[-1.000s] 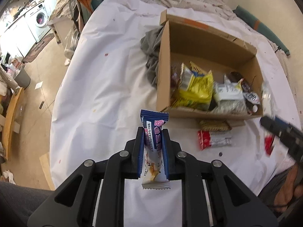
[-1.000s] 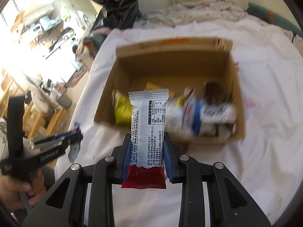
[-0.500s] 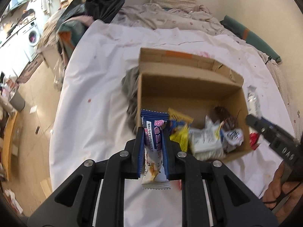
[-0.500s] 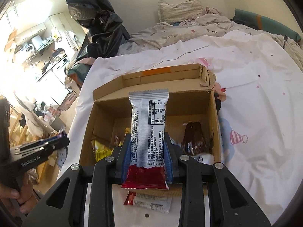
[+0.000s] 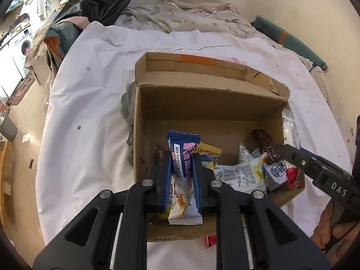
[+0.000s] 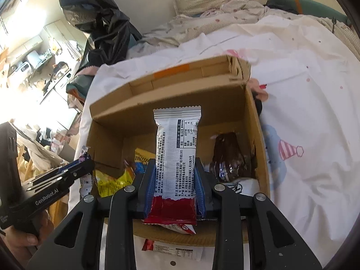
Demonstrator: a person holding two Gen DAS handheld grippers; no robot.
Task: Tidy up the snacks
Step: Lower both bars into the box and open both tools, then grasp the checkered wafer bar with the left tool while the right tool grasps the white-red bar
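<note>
- Two claws, each clamped on a snack bar, hover over the cardboard box (image 5: 209, 110) on the bed: left claw (image 5: 181, 175) grips a blue bar (image 5: 182, 155), right claw (image 6: 175, 180) a silver-and-red bar (image 6: 176, 148).
- Risk, as I judge it: releasing near the front wall could drop a bar outside, beside the loose red packet (image 6: 172, 250).
- Readable: "GenRobot.AI", "DAS".

Bright daylight floods in from the left, blowing out the right-wrist view's left edge, while fisheye curvature bends both sharp pictures' dark-vignetted borders.
</note>
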